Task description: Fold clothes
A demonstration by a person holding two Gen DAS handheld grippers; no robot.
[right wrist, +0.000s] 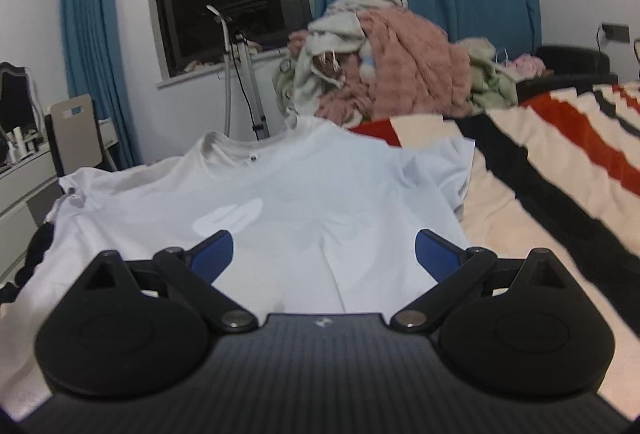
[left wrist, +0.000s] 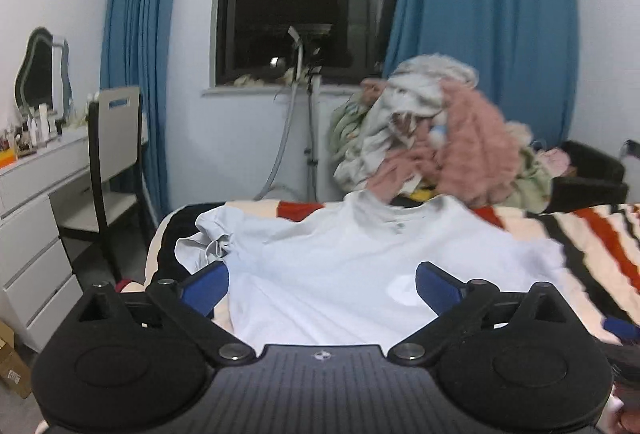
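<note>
A white T-shirt (left wrist: 340, 266) lies spread flat on the striped bed, collar toward the far edge; it also shows in the right wrist view (right wrist: 280, 202). Its left sleeve (left wrist: 208, 238) is bunched near the bed's left edge. My left gripper (left wrist: 322, 282) is open and empty, hovering just above the shirt's lower part. My right gripper (right wrist: 324, 254) is open and empty, above the shirt's lower middle, near a pale print (right wrist: 228, 216).
A heap of unfolded clothes (left wrist: 432, 138) sits at the bed's far side, also in the right wrist view (right wrist: 384, 62). The striped blanket (right wrist: 552, 170) extends right. A chair (left wrist: 116, 154) and white dresser (left wrist: 28, 202) stand left. A stand (left wrist: 310, 122) leans under the window.
</note>
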